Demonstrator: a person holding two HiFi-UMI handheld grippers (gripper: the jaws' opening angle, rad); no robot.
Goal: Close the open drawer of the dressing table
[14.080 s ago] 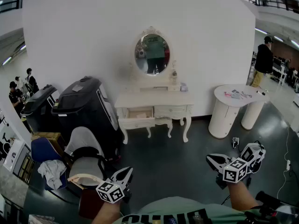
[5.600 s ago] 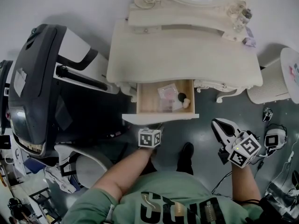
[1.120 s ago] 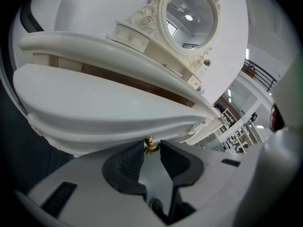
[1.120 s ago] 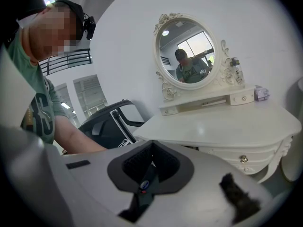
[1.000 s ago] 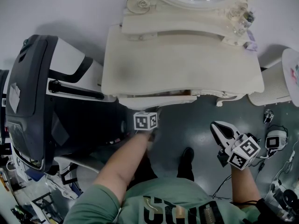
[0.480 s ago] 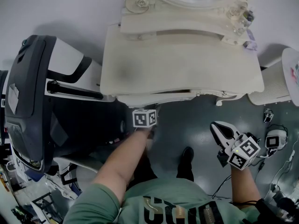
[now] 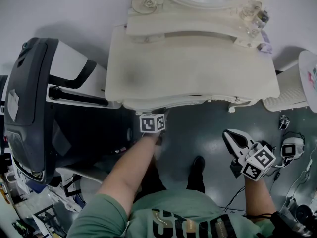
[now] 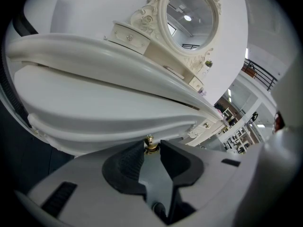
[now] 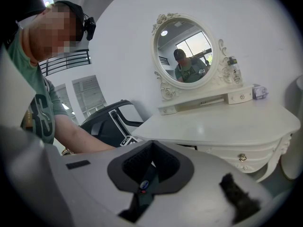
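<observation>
Drawer [image 8: 109, 126] has slid shut (contents now hidden).

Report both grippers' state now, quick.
Left gripper: closed on the drawer knob.
Right gripper: closed, holding nothing.

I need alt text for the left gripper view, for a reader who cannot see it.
The left hand-held gripper grips the small brass knob of the white drawer front, which sits pushed in under the table top. Above, the dressing table's oval mirror stands against a white wall.
</observation>
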